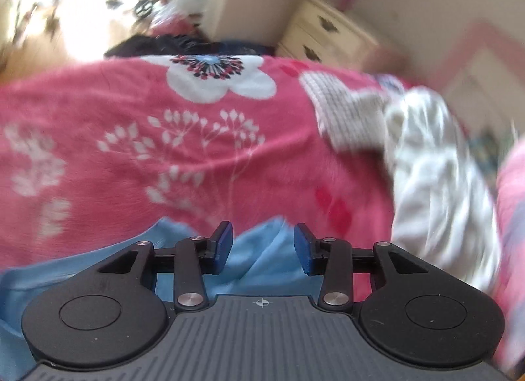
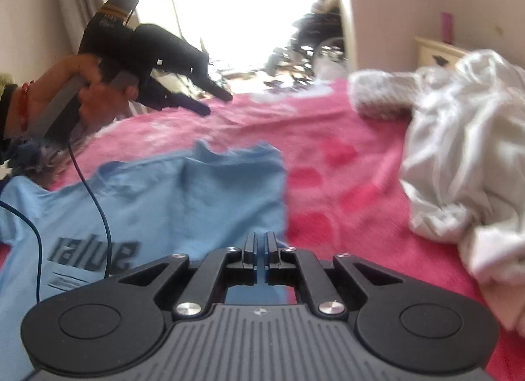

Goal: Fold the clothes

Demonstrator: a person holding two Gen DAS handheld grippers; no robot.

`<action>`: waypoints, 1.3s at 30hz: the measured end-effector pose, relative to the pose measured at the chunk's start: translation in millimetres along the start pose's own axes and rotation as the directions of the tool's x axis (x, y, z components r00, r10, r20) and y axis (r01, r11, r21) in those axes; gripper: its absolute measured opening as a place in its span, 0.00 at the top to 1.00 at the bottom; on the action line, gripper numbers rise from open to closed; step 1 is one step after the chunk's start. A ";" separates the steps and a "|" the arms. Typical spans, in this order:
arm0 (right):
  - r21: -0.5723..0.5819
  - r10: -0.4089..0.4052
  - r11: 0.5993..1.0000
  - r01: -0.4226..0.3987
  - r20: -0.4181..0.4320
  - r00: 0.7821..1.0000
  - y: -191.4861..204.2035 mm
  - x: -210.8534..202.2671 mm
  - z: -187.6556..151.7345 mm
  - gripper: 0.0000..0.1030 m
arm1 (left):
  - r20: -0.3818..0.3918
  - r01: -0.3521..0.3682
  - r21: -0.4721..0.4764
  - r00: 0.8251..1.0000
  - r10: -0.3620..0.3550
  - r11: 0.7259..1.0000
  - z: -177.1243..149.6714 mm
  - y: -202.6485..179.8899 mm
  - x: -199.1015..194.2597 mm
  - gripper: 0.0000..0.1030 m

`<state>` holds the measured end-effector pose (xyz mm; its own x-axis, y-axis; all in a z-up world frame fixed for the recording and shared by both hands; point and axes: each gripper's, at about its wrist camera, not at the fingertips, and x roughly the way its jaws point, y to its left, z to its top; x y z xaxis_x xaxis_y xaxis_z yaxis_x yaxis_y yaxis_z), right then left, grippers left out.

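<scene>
Blue T-shirt (image 2: 157, 203) lies spread on the pink bed (image 2: 344, 164), its right edge running from near to far. Right tongs (image 2: 261, 246) are together at that edge, probably pinching it. Left tongs (image 1: 263, 246) stand apart just over the near cloth. White clothes (image 2: 459, 158) lie heaped at right.

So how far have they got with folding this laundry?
Early days. Nothing looks finished yet. In hand: the blue T-shirt is spread on the pink blanket, with one side apparently turned in. The right tool is almost shut at its edge; the left tool is open above it. Left to do: the crumpled white garment and a grey knit piece.
</scene>
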<state>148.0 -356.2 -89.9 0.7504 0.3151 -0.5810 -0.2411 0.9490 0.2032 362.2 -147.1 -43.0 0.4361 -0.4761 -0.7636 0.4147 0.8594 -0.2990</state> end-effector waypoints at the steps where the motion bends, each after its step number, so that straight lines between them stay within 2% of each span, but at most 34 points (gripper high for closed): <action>1: -0.010 0.019 1.000 -0.019 0.000 1.000 5.3 3.4 3.6 0.86 | -0.009 -0.012 0.046 1.000 0.012 0.999 -8.2 -1.7 -5.5 0.60; 2: -0.023 0.033 0.999 -0.034 -0.008 0.999 10.9 8.7 6.9 0.80 | -0.016 -0.022 0.085 1.000 0.024 0.996 -16.7 -3.0 -9.5 0.60; 3: -0.039 0.044 0.998 -0.045 -0.020 0.999 16.9 14.7 9.0 0.78 | -0.022 -0.030 0.110 0.999 0.033 0.993 -23.3 -3.1 -11.7 0.60; 9: -0.132 0.049 0.989 -0.061 -0.094 0.994 47.6 49.5 13.8 0.78 | -0.039 -0.058 0.173 0.997 0.065 0.983 -62.5 1.7 -11.2 0.60; 16: -0.192 -0.019 0.981 -0.016 -0.179 0.984 57.5 83.2 10.9 0.78 | -0.024 -0.096 0.233 0.994 0.104 0.968 -87.3 1.9 -5.8 0.61; 18: -0.178 -0.028 0.984 -0.004 -0.178 0.984 56.0 84.5 10.2 0.83 | -0.016 -0.113 0.249 0.993 0.121 0.962 -89.1 0.8 -3.2 0.61; 19: -0.169 -0.032 0.986 0.002 -0.172 0.985 54.8 82.9 10.8 0.91 | -0.011 -0.120 0.256 0.992 0.128 0.959 -89.7 0.2 -2.2 0.61; 20: -0.160 -0.035 0.987 0.008 -0.165 0.986 53.5 80.9 11.7 0.94 | -0.009 -0.125 0.263 0.991 0.132 0.957 -90.3 -0.4 -1.9 0.61; 22: -0.144 -0.036 0.990 0.014 -0.148 0.988 50.7 75.0 13.9 0.96 | -0.003 -0.134 0.276 0.990 0.140 0.952 -91.4 -1.6 -1.1 0.61; 26: -0.134 -0.039 0.991 0.022 -0.122 0.992 47.4 62.9 16.8 0.97 | 0.009 -0.153 0.302 0.988 0.157 0.941 -93.8 -4.0 0.4 0.61; 30: -0.170 -0.019 0.985 0.001 -0.103 0.994 52.3 45.9 16.0 0.98 | 0.021 -0.171 0.327 0.985 0.174 0.929 -96.1 -6.4 1.9 0.61; 34: -0.256 -0.012 0.966 -0.024 -0.138 0.990 61.5 42.4 4.0 0.97 | 0.030 -0.189 0.342 0.981 0.190 0.920 -98.6 -6.3 1.4 0.61; 39: -0.292 -0.025 0.956 -0.025 -0.164 0.986 62.9 48.4 -6.4 0.97 | 0.022 -0.193 0.334 0.980 0.197 0.923 -98.6 -1.9 -2.7 0.61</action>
<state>165.2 -281.2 -110.3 0.6448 0.2895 -0.7074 -0.4291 0.9030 -0.0216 281.5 -129.1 -96.7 0.5271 -0.3011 -0.7947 0.5650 0.8227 0.0629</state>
